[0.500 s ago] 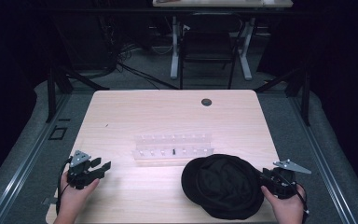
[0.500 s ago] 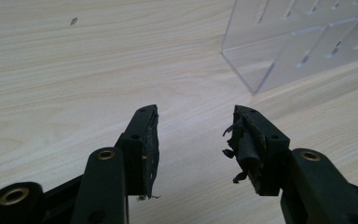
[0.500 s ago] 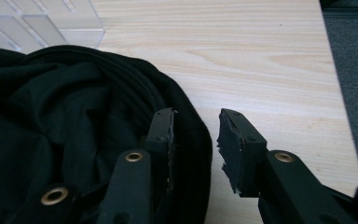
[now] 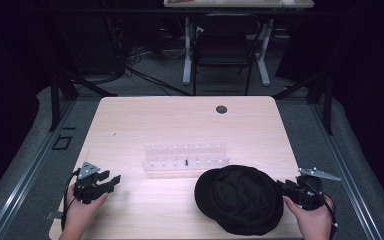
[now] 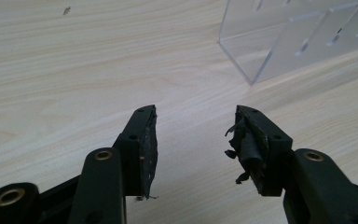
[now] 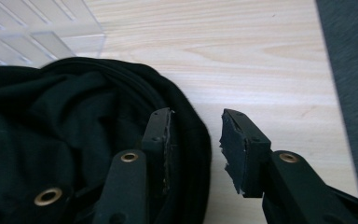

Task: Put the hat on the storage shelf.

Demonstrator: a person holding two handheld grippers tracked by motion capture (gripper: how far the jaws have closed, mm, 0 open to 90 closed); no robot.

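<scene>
Pale wooden table carries a black cap just in front of the clear rack. Right gripper, jaws wide, straddles the cap's rim, likely about to close; left gripper waits open left of the rack.

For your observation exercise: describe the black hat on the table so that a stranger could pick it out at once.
On the light wooden table, look to the near right corner, in front of the clear plastic rack. The black hat lies there beside the right gripper: the table's one soft, round, dark cloth thing.
</scene>
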